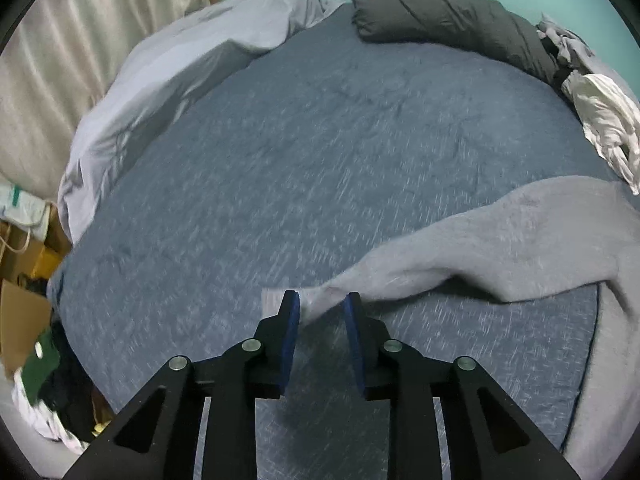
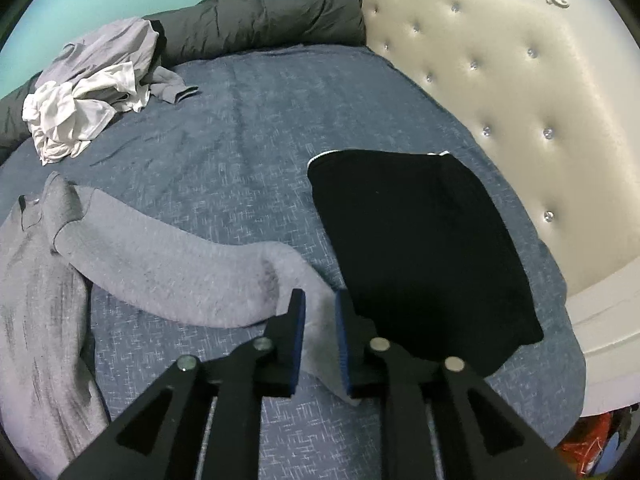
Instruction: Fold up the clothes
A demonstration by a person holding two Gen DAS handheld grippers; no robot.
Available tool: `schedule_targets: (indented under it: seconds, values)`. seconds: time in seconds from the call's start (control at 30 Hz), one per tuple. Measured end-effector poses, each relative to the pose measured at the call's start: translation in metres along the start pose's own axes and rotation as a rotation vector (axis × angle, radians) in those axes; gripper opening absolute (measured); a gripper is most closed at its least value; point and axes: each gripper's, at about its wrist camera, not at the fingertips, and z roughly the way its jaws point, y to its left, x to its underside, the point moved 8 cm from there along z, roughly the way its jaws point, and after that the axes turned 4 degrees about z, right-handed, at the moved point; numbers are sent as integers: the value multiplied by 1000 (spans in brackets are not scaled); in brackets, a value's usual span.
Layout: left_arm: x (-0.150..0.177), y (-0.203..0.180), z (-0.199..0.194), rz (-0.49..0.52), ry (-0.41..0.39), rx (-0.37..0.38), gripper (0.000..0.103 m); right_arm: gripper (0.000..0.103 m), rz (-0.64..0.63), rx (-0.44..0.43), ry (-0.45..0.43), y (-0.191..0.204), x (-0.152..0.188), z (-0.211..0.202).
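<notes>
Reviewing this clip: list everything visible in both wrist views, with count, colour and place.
Grey sweater: one, light grey, spread on the near part of the bed, a sleeve stretched toward each gripper.
Black garment: one, black, folded flat near the headboard.
Clothes pile: one heap, white and pale grey, unfolded, at the far edge of the bed.
Dark duvet roll: one, charcoal, along the far side by the teal wall.
Pale duvet: one, lilac-grey, bunched along the curtain side.
Bed cover: one, mottled blue.
Headboard: one, cream, tufted.
Boxes and bags: several, brown and white, on the floor.
Left gripper: black, blue pads, sleeve cuff between them.
Right gripper: same, sleeve end between the pads.
</notes>
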Motion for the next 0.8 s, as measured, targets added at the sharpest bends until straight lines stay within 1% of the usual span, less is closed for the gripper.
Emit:
schedule_targets:
  seconds: [0.03, 0.07, 0.1, 0.13, 0.2, 0.27, 0.3, 0.33, 0.4, 0.53, 0.6, 0.7, 0.8]
  values:
    - [4, 0, 0, 5, 3, -6, 26, 17, 6, -22, -5, 3, 3, -3]
    - [6, -3, -1, 7, 2, 11, 26, 20, 7, -43, -7, 7, 6, -7]
    - [8, -9, -3, 11, -1, 47, 26, 24, 5, -64, -7, 13, 10, -11]
    - [12, -15, -6, 17, -2, 85, 26, 25, 3, -84, -6, 18, 15, -14]
    - [20, -33, -13, 43, -3, 138, 30, 27, -1, -125, -6, 29, 23, -22]
    - [33, -58, -17, 68, 13, 195, 36, 28, 2, -171, 2, 41, 33, -26]
    - [40, -71, -19, 79, 23, 226, 37, 32, 10, -201, 13, 48, 40, -28]
    - [46, -84, -21, 91, 32, 256, 38, 34, 18, -238, 31, 57, 49, -29]
    - [60, -110, -26, 115, 52, 316, 38, 42, 27, -308, 69, 75, 68, -31]
    - [87, -162, -35, 161, 92, 436, 38, 45, -33, -385, 143, 111, 107, -31]
    - [101, -188, -41, 185, 112, 497, 39, 48, -72, -417, 182, 128, 127, -31]
    - [123, -215, -45, 214, 150, 556, 39, 49, -137, -452, 240, 153, 160, -30]
    - [145, -239, -50, 241, 190, 611, 39, 50, -205, -479, 279, 172, 187, -32]
